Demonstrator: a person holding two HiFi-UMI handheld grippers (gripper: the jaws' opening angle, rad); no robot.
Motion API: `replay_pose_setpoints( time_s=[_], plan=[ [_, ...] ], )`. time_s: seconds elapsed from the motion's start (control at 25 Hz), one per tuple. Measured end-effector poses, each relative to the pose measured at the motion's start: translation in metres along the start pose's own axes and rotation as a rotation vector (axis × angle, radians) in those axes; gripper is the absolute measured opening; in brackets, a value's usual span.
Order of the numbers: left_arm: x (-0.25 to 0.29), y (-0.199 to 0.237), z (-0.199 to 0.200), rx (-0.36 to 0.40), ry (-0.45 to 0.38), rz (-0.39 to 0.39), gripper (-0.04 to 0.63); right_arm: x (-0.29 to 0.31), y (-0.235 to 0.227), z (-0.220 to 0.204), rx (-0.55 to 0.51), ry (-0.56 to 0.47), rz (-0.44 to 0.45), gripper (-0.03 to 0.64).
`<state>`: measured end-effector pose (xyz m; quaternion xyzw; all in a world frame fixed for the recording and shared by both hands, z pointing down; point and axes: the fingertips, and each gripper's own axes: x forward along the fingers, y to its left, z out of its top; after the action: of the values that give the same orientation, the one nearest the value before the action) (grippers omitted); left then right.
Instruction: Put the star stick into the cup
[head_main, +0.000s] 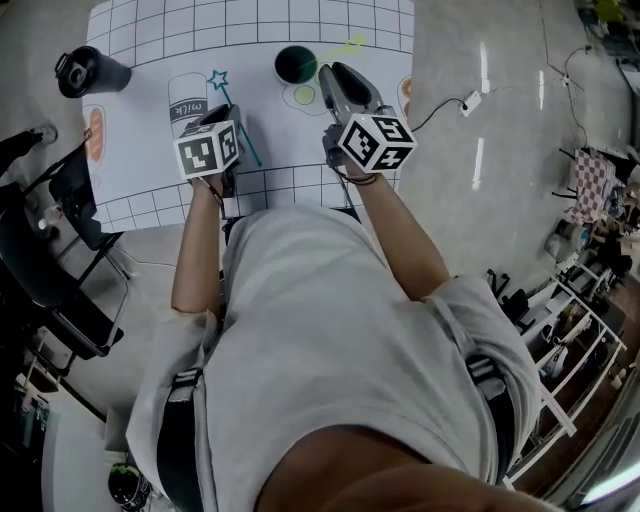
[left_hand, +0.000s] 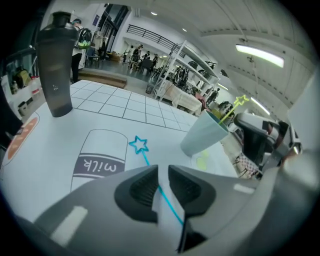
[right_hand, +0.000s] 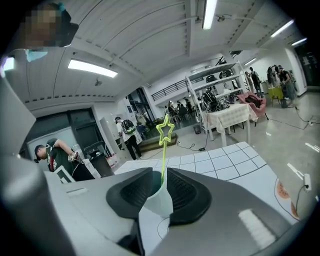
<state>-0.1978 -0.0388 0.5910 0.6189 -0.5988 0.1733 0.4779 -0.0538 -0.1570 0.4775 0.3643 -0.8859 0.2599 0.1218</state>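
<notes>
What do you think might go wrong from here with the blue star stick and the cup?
The thin blue star-topped stick lies flat on the white gridded mat between the left tongs, whose jaws stand apart: closing may slip off it or pinch the mat. The pale green cup, gripped at its wall by the right tongs, looks tilted, so it might tip. The yellow-green star stick already inside could be knocked out by the incoming one.
</notes>
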Motion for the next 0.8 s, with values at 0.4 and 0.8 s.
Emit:
replay_pose_setpoints(
  time_s=[0.4,0.8],
  plan=[
    [0.033,0.015,-0.01,-0.054,0.103,0.059,0.04,-0.033,0.001,-0.032,-0.014,0.059,0.006,0.034],
    [0.037,0.013,-0.013,0.059,0.174,0.141,0.049,-0.042,-0.007,-0.034,0.011,0.057,0.001,0.006]
  ],
)
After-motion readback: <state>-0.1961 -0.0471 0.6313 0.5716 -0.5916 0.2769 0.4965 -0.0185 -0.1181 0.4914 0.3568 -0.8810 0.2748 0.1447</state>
